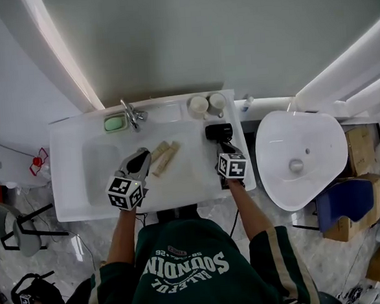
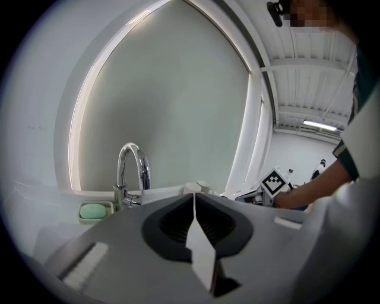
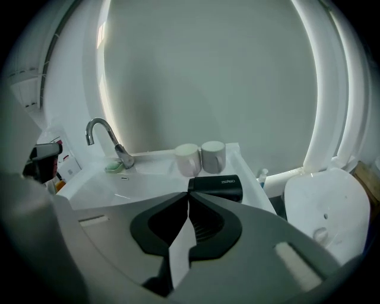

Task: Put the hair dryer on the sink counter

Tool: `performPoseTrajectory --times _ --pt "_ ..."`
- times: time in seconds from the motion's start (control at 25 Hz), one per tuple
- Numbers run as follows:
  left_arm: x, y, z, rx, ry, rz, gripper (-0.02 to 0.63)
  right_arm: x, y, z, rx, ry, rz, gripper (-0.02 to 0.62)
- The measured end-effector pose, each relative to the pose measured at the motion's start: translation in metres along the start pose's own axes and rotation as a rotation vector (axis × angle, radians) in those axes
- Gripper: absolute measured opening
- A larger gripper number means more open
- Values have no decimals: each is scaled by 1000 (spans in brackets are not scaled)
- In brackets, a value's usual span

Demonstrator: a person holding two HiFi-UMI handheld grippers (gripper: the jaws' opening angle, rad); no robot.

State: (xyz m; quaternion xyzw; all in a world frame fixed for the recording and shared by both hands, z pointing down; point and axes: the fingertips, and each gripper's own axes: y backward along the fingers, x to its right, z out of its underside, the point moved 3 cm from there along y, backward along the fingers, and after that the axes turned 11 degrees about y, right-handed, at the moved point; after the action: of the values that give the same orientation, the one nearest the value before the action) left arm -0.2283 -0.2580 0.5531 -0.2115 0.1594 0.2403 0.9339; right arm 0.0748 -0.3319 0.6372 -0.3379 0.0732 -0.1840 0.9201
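The black hair dryer point(image 1: 218, 132) point(image 3: 217, 187) lies on the white sink counter point(image 1: 67, 163) at its right end, just in front of two white cups point(image 1: 207, 103). My right gripper point(image 1: 223, 149) point(image 3: 189, 197) hangs above the counter just short of the dryer; its jaws are shut and hold nothing. My left gripper point(image 1: 140, 160) point(image 2: 194, 196) hovers over the basin's front right, also shut and holding nothing. In the left gripper view the right gripper's marker cube point(image 2: 275, 181) shows at the right.
A chrome faucet point(image 1: 133, 113) and a green soap in its dish point(image 1: 115, 123) stand behind the basin. Two beige tubes point(image 1: 165, 156) lie between my grippers. A white toilet point(image 1: 300, 156) stands right of the counter, with cardboard boxes point(image 1: 358, 149) beyond it.
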Motion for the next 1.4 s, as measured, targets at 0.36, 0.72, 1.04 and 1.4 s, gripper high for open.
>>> performPoseTrajectory --times 0.36,0.72,1.04,1.4 --pt "-7 4 -4 13 3 -16 61 -48 5 -34 115 63 -125 5" --pt "-13 6 -7 28 9 -29 61 -97 31 -88 302 145 -237 5" --pt "-20 15 -14 58 4 -52 61 -119 51 -114 399 188 -283 6" --pt "-24 22 -17 71 2 -62 61 -120 55 -112 414 202 -285 5"
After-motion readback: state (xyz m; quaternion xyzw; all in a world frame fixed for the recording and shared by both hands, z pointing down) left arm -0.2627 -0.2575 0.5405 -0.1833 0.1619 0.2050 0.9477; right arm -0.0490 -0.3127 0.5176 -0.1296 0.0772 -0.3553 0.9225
